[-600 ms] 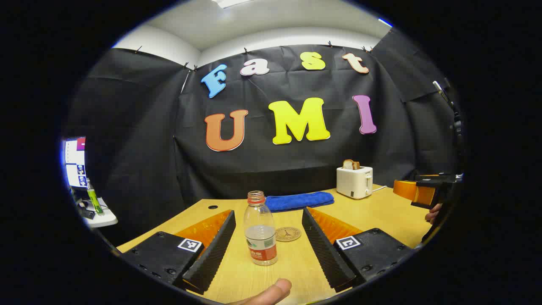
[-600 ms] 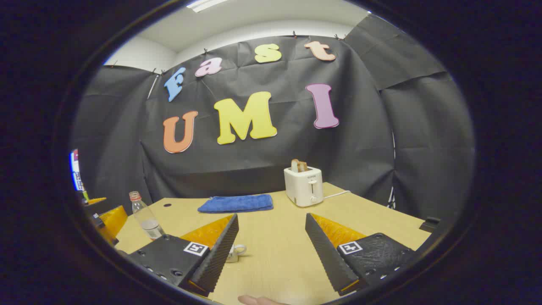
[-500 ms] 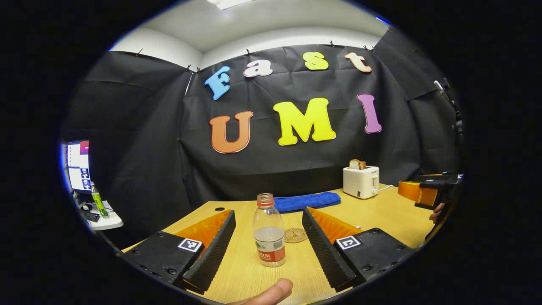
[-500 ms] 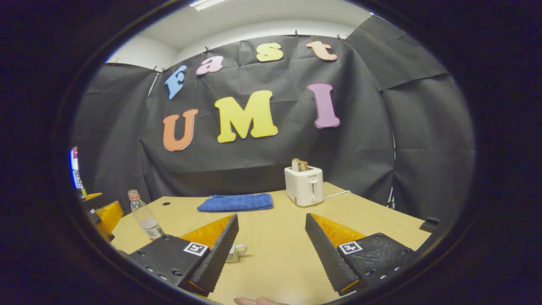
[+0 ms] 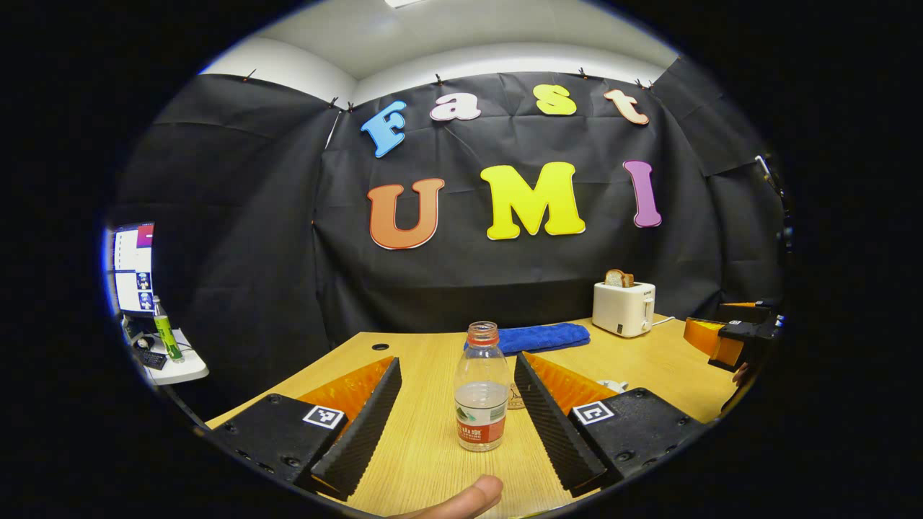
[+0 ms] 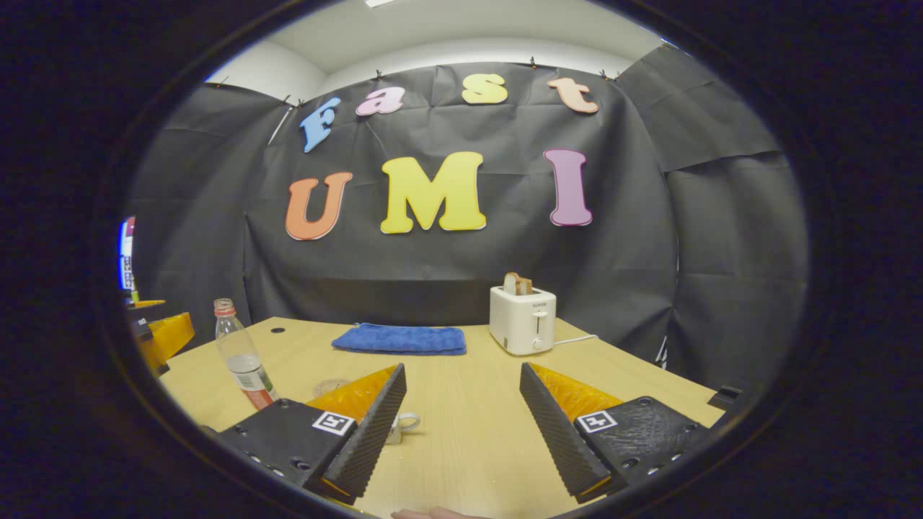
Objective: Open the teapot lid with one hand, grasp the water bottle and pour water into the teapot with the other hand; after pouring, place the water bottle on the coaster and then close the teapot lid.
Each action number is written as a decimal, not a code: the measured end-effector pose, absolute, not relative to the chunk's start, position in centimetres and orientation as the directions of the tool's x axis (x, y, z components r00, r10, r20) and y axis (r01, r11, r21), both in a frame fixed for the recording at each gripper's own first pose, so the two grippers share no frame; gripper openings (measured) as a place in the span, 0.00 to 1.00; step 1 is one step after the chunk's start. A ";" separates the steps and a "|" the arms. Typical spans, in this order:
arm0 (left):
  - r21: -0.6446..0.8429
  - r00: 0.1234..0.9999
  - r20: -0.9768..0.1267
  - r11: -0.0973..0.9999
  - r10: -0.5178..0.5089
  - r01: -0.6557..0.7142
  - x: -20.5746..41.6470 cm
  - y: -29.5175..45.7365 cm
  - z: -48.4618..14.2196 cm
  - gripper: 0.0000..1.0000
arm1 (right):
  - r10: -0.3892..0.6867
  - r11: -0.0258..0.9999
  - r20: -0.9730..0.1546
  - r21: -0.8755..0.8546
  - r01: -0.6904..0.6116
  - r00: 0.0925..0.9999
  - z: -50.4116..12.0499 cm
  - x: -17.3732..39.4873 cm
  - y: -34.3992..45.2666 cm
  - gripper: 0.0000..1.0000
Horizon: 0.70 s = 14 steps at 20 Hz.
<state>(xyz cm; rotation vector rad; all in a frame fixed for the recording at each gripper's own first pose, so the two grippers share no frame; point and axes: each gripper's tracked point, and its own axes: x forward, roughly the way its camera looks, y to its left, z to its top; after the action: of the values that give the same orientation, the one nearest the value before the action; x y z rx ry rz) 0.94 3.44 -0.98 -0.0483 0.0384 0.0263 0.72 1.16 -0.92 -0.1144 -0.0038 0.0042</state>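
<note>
Wooden table ahead: the bottle stands upright between my left gripper's spread fingers, untouched. My right gripper gapes empty near the half-hidden teapot, so by my reckoning every step remains.

This is a recording booth set up inside an office-like room: black cloth is pinned up as walls around a wooden bench, with plain white wall and ceiling showing above it. Household props stand on the bench ahead of the jaws, namely a white toaster holding bread and a folded blue towel. Far to the left of the left jaws, outside the cloth, a lit computer monitor stands on a white side desk.
</note>
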 end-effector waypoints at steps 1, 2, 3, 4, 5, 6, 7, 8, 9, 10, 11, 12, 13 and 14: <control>-0.051 0.999 -0.043 0.998 0.026 -0.028 1.0 3.5 -1.1 0.99 | 0.004 0.993 0.004 -0.122 -0.003 1.000 -1.0 0.8 1.2 0.93; -0.051 0.998 -0.049 0.998 0.024 -0.026 1.0 3.6 -1.3 0.99 | 0.003 0.992 0.001 -0.130 -0.002 1.000 -1.2 0.9 1.3 0.93; -0.050 0.998 -0.054 0.998 0.026 -0.029 1.1 3.8 -1.6 0.99 | 0.005 0.991 -0.003 -0.135 -0.005 1.000 -1.5 1.1 1.5 0.93; -0.047 0.998 -0.058 0.998 0.031 -0.034 1.3 3.9 -1.7 0.99 | 0.008 0.990 -0.006 -0.138 -0.009 1.000 -1.8 1.3 1.7 0.96; -0.045 0.998 -0.060 0.998 0.036 -0.038 1.4 4.1 -1.8 0.99 | 0.013 0.990 -0.009 -0.141 -0.014 1.000 -2.0 1.5 1.8 0.93; -0.045 0.997 -0.063 0.998 0.036 -0.039 1.5 4.1 -2.0 0.99 | 0.017 0.989 -0.014 -0.147 -0.019 1.000 -2.4 1.9 2.1 0.93; -0.045 0.997 -0.069 0.998 0.036 -0.039 1.5 4.1 -2.2 0.99 | 0.019 0.988 -0.017 -0.153 -0.021 1.000 -2.7 2.2 2.4 0.93; -0.044 0.997 -0.075 0.998 0.034 -0.038 1.7 4.0 -2.4 0.99 | 0.022 0.987 -0.022 -0.161 -0.025 1.000 -3.2 2.7 2.9 0.93; -0.043 0.996 -0.079 0.998 0.031 -0.034 1.8 3.8 -2.6 0.99 | 0.029 0.985 -0.025 -0.168 -0.033 0.999 -3.5 3.0 3.3 0.96; -0.040 0.996 -0.082 0.999 0.028 -0.031 1.9 3.8 -2.8 0.99 | 0.033 0.984 -0.030 -0.174 -0.038 0.999 -4.0 3.4 3.5 0.96; -0.036 0.996 -0.085 0.999 0.025 -0.028 2.0 3.7 -3.0 0.99 | 0.038 0.983 -0.038 -0.179 -0.044 0.999 -4.4 3.7 3.8 0.92; -0.030 0.996 -0.091 0.999 0.023 -0.026 2.1 3.6 -3.3 0.99 | 0.048 0.982 -0.048 -0.181 -0.056 0.998 -4.9 4.1 4.3 0.93; -0.023 0.995 -0.094 0.999 0.024 -0.026 2.4 3.6 -3.5 0.99 | 0.056 0.981 -0.057 -0.184 -0.065 0.997 -5.3 4.5 4.7 0.93; -0.017 0.995 -0.097 0.999 0.027 -0.029 2.5 3.7 -3.7 0.99 | 0.063 0.980 -0.063 -0.185 -0.074 0.996 -5.8 4.9 5.3 0.96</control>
<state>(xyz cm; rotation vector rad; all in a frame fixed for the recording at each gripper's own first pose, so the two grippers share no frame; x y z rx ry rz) 2.49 3.73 -3.73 -0.0188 0.0973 0.0279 4.87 5.31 -5.77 -0.1884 0.0568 0.0688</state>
